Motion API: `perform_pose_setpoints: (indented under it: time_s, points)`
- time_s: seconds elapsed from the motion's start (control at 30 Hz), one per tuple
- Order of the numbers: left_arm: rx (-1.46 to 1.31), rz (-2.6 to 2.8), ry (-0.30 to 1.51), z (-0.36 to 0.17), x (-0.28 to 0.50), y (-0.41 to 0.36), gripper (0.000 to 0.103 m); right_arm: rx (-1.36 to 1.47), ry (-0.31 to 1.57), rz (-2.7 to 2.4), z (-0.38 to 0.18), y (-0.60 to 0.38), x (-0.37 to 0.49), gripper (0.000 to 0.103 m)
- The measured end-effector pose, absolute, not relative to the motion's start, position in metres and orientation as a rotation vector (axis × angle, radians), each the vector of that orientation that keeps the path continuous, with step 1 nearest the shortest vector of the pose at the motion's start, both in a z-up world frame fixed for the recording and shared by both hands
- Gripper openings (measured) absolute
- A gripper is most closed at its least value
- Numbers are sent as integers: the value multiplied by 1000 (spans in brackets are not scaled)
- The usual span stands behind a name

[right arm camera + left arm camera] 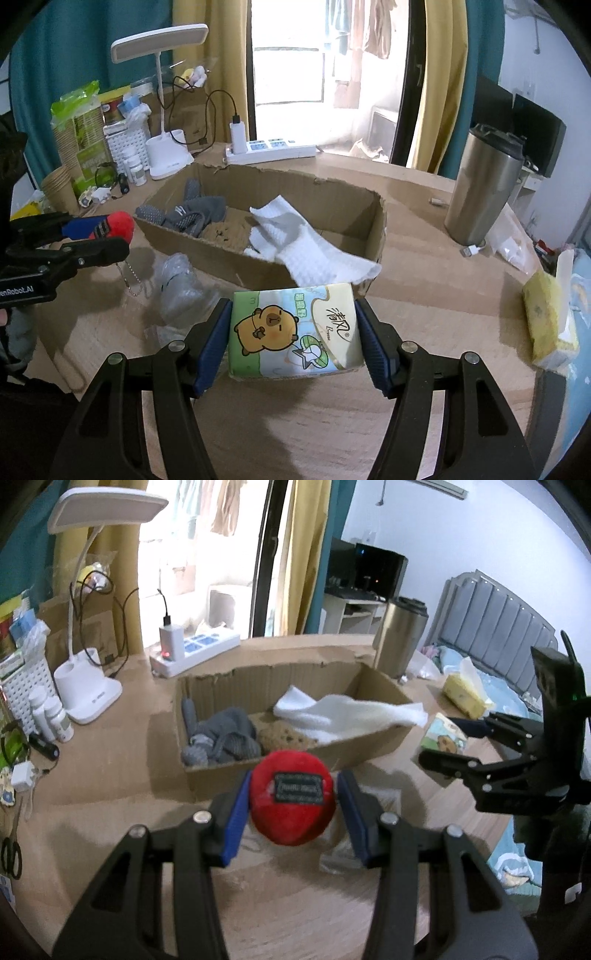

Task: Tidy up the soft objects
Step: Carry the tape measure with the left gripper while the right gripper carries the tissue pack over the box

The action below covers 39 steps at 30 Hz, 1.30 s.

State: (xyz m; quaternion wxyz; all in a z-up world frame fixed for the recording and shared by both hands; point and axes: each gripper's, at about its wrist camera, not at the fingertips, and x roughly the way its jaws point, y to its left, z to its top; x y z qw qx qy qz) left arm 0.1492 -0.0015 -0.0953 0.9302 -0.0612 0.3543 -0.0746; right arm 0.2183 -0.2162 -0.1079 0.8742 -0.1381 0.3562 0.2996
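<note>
My left gripper (293, 805) is shut on a red plush ball (293, 801) with a black label, held above the table in front of the cardboard box (207, 779). Seen from the right wrist, that red plush ball (120, 225) hangs at the left with a small bead chain under it. My right gripper (293, 336) is shut on a tissue pack (295, 332) printed with a cartoon capybara, lifted just before the cardboard box (332, 192). Inside the box lie grey socks (225, 734), a brown speckled soft thing (280, 736) and a white cloth (343, 710) draped over the near rim.
A white desk lamp (88, 686), a power strip (195, 650) and small bottles (51, 716) stand behind and left of the box. A steel tumbler (484, 184) stands at the right, a yellow tissue pack (546, 325) near the table edge. Crumpled clear plastic (181, 291) lies in front of the box.
</note>
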Motion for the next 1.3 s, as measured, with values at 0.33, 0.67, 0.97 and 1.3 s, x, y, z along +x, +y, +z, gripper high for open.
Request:
perform_pose_setpoints:
  time_s: [0.33,0.67,0.97,1.3]
  points:
    - [-130,-163,703,-86,162,2,48,-294,725,629,-99,-211,232,68]
    - [-148,-181,705,-87,178,-1,48,-314,711,647,-93,-203,252,68]
    - [-156,-199,708,-89,195,-4,48,-300,700,652,-92,-199,281,68]
    - [-162,-203,723,-93,219,-11,48,-283,721,664,-102,-198,310,68]
